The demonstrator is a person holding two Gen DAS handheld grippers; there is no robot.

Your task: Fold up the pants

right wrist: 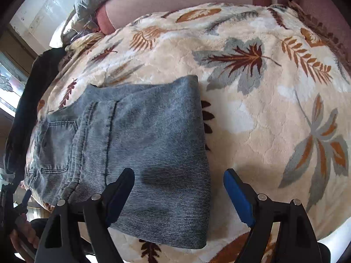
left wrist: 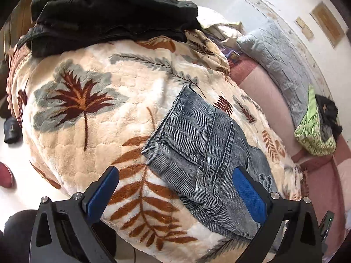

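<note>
- The pants (right wrist: 140, 144), soft heavy denim, lay folded compactly on the bed's leaf-patterned blanket (right wrist: 263, 114).
- Both the left gripper (left wrist: 175, 195) and the right gripper (right wrist: 178, 195) had fingers apart, empty.
- Thick folded edge looked best for gripping.

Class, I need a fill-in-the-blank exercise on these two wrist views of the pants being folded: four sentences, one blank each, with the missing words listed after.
1. The folded pants are made of blue-grey ____.
2. They lie on a cream blanket printed with ____.
3. The right gripper has its jaws ____, with nothing pinched between them.
4. In the left wrist view, a pile of ____ clothes sits at the far end of the blanket.

Missing words: denim; leaves; open; black
</note>
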